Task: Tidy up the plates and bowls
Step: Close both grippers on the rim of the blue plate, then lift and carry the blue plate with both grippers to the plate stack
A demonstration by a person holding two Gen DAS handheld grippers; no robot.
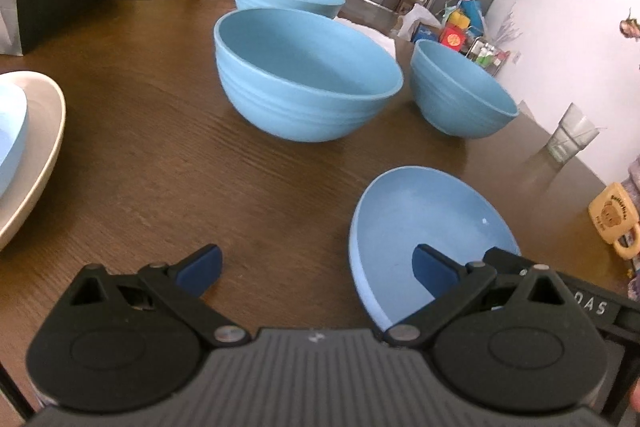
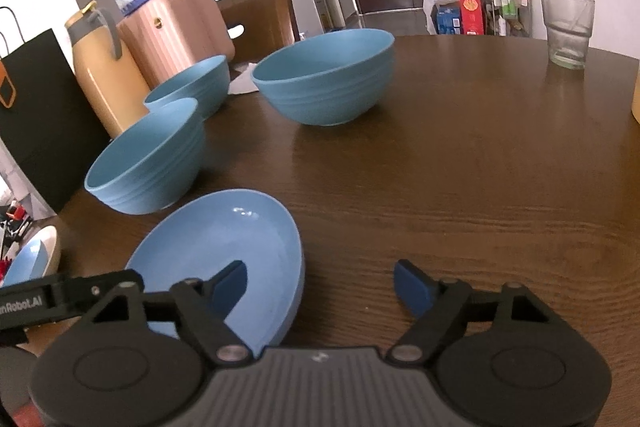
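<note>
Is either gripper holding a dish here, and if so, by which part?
Nothing is held. Both the left gripper and right gripper stand open, each with one finger over the light blue plate, which lies on the table.

My bowls (image 1: 308,75) are blue with ring lines. The plate (image 2: 224,259) is light blue. The counter (image 2: 460,167) is dark brown wood. My jaws have dark blue pads (image 1: 202,265).

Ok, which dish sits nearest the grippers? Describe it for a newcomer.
On the brown wooden table, look closest to both grippers, in front of the three deep blue bowls. The shallow light-blue plate lies there, paler and flatter than they are.
</note>
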